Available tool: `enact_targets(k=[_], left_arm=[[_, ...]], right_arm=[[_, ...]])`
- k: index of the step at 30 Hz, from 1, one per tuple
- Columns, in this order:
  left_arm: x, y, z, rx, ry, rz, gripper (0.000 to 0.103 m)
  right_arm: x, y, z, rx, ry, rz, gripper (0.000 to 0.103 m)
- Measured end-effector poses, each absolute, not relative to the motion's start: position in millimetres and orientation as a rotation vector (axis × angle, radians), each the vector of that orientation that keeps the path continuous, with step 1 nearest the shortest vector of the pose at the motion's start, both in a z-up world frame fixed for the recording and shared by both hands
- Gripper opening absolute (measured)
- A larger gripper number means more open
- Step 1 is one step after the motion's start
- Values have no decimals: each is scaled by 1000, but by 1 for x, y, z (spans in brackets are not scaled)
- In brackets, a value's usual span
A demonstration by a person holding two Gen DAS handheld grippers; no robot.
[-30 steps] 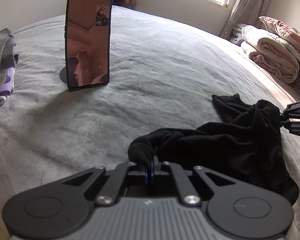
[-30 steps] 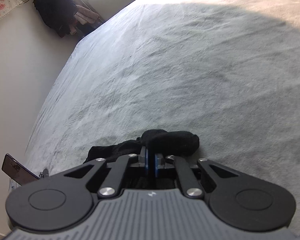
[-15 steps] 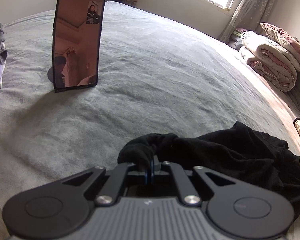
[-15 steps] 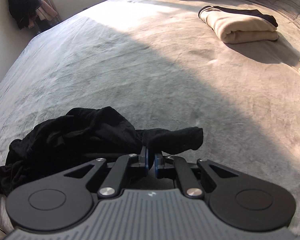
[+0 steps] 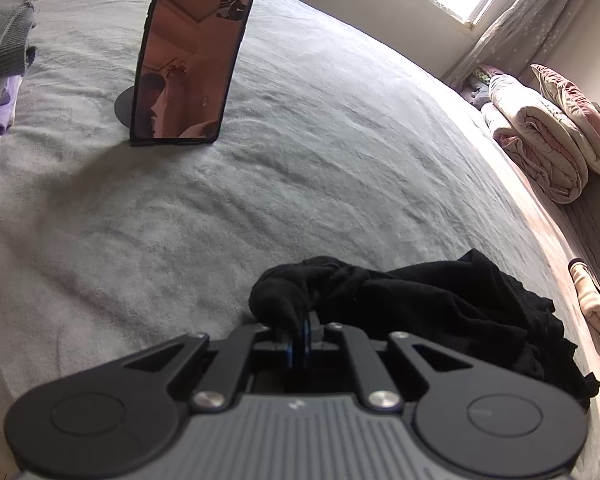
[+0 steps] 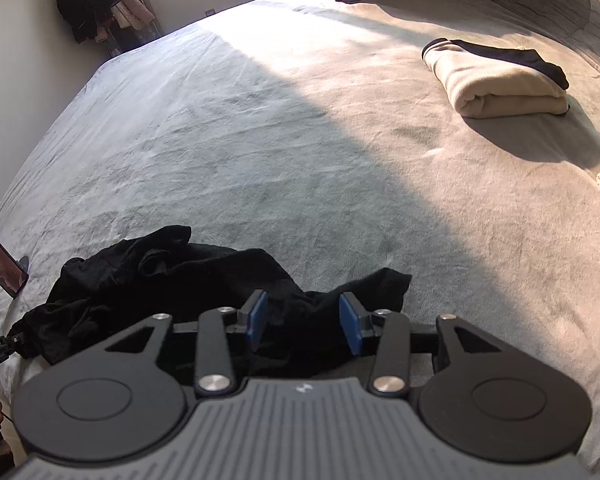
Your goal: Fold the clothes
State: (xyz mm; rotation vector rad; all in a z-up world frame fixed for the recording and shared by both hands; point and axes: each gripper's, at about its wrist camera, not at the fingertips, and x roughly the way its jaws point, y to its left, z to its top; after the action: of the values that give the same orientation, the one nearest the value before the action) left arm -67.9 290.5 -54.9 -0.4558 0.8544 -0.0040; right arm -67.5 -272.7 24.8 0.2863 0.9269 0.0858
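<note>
A: that crumpled garment [image 5: 440, 304] is plain black, bed cover [image 5: 300, 160] grey.
B: yep, and the right tool [image 6: 303, 322] has blue pads [image 6: 350, 328]. Folded beige towel [image 6: 496, 88] with a black edge, pink quilt [image 5: 540, 136].

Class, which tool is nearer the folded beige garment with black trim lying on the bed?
Right. The right tool, jaws opening over the black garment, faces the beige garment across the bed; the left tool, clamping the black garment, has it at its view's edge.
</note>
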Motion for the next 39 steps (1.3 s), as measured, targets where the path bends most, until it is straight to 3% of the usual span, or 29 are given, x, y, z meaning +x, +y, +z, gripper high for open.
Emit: enact_targets(k=[23, 39], left_arm=[[-61, 278, -53, -406, 852, 30, 5], [-52, 264, -50, -352, 854, 71, 5]], right_arm=[[62, -90, -14, 108, 933, 562, 49], [75, -32, -37, -92, 949, 677, 49]])
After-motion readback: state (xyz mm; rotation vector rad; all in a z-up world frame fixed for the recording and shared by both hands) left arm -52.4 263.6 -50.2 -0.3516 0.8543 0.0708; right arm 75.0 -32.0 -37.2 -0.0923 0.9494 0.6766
